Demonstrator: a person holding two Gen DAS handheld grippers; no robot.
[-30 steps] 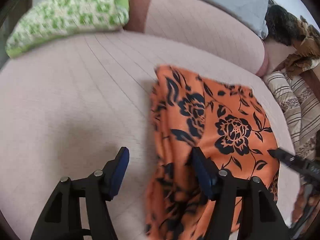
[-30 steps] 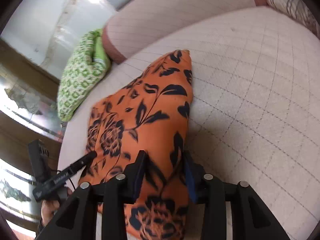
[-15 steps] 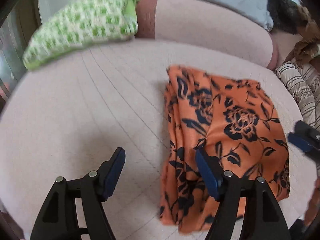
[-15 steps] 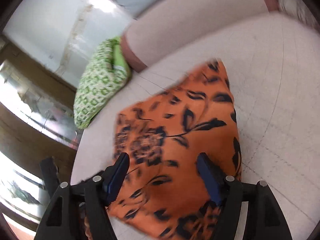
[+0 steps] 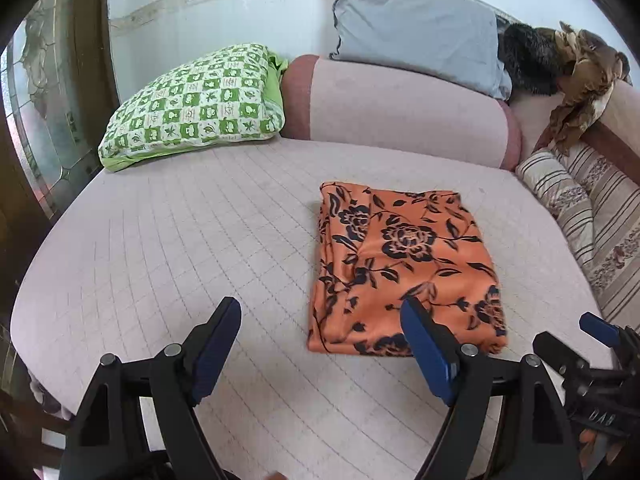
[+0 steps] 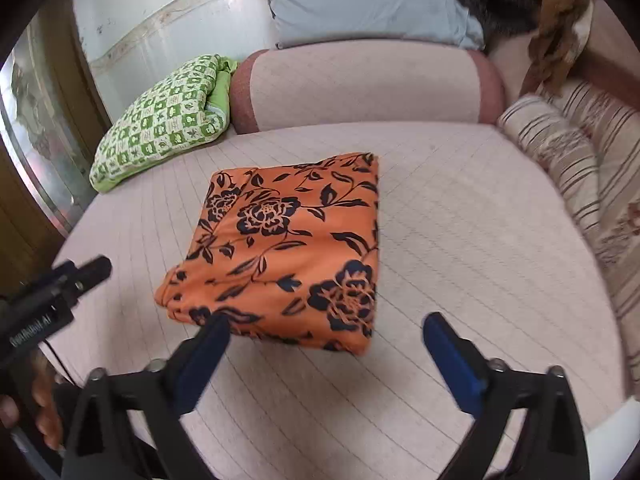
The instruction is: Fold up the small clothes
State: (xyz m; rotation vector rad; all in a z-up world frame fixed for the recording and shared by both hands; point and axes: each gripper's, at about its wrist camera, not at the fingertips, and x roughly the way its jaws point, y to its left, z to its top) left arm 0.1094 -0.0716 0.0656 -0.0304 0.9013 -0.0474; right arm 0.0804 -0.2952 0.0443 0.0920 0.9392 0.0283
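An orange garment with a dark floral print (image 5: 404, 268) lies folded into a flat rectangle on the pink quilted bed (image 5: 180, 240). It also shows in the right wrist view (image 6: 288, 248). My left gripper (image 5: 320, 322) is open and empty, held above the bed just short of the garment's near edge. My right gripper (image 6: 326, 332) is open and empty, just short of the same near edge. The right gripper shows at the lower right of the left wrist view (image 5: 600, 344), and the left gripper at the left of the right wrist view (image 6: 60, 284).
A green checked pillow (image 5: 196, 104) lies at the back left. A pink bolster (image 5: 400, 108) and a grey pillow (image 5: 416, 24) stand behind the garment. Striped bedding (image 5: 588, 216) and a brown cloth (image 5: 580, 80) are on the right. A wooden glazed door (image 5: 44, 92) is on the left.
My right gripper opened and let go of the orange garment, which now lies flat. Both grippers pulled back toward the bed's near edge and rose.
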